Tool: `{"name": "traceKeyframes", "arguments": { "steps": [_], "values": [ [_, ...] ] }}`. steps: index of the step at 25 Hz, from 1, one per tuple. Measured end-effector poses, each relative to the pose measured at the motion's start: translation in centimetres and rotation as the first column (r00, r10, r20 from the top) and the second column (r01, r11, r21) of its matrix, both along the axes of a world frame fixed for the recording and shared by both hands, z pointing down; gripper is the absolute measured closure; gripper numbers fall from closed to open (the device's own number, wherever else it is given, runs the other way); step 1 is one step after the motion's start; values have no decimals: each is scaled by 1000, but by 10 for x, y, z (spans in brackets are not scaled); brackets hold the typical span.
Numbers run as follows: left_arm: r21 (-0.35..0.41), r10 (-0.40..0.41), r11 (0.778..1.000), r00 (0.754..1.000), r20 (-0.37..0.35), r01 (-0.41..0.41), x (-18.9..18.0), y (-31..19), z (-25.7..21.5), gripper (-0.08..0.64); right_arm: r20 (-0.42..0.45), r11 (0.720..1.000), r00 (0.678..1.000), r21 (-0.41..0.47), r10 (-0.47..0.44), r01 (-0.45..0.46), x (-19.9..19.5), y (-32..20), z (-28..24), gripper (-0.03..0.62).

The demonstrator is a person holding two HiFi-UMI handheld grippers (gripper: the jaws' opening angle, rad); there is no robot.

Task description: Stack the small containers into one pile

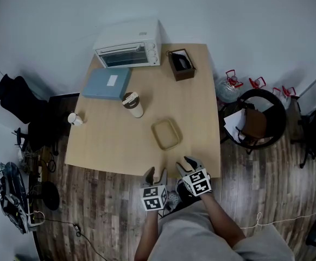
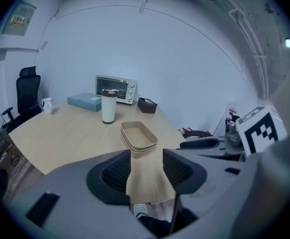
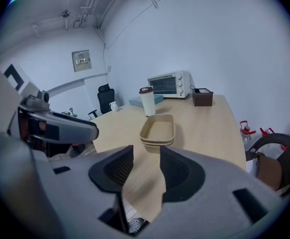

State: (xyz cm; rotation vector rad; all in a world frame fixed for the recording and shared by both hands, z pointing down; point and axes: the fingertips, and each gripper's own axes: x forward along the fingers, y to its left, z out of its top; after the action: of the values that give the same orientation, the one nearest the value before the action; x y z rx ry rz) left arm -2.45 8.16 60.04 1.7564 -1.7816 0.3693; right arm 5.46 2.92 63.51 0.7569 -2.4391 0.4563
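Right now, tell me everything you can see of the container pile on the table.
The container pile is tan and looks like paper pulp: shallow rounded-rectangle trays nested together, layered rims showing along its side. It sits upright, open side up, top tray empty, on the wooden table towards its near right part, apart from the lidded cup. Only the table touches it; the left claw and right claw stand open, short of it.

One container stack (image 1: 165,134), one tumbler (image 1: 132,104), one oven (image 1: 128,50)
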Motion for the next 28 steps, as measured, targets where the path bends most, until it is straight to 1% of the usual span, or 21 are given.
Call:
{"name": "traceKeyframes", "arguments": {
  "steps": [4, 14, 17, 22, 28],
  "values": [
    [21, 36, 999, 999, 14, -37, 15, 18, -5, 368, 10, 1000, 1000, 16, 4, -4, 8, 23, -5, 423],
    [66, 26, 997, 999, 19, -28, 23, 60, -16, 377, 27, 998, 999, 51, 37, -38, 24, 64, -10, 420],
    [69, 21, 997, 999, 26, -22, 19, 71, -16, 379, 34, 997, 998, 60, 47, -49, 24, 69, -11, 419],
    [75, 19, 997, 999, 30, -22, 15, 81, -17, 383, 42, 996, 998, 81, 37, -40, 21, 74, -15, 417],
    [88, 23, 996, 1000, 17, -24, 10, 79, -20, 393, 31, 996, 999, 90, 12, -15, 13, 85, -17, 417]
  ]
}}
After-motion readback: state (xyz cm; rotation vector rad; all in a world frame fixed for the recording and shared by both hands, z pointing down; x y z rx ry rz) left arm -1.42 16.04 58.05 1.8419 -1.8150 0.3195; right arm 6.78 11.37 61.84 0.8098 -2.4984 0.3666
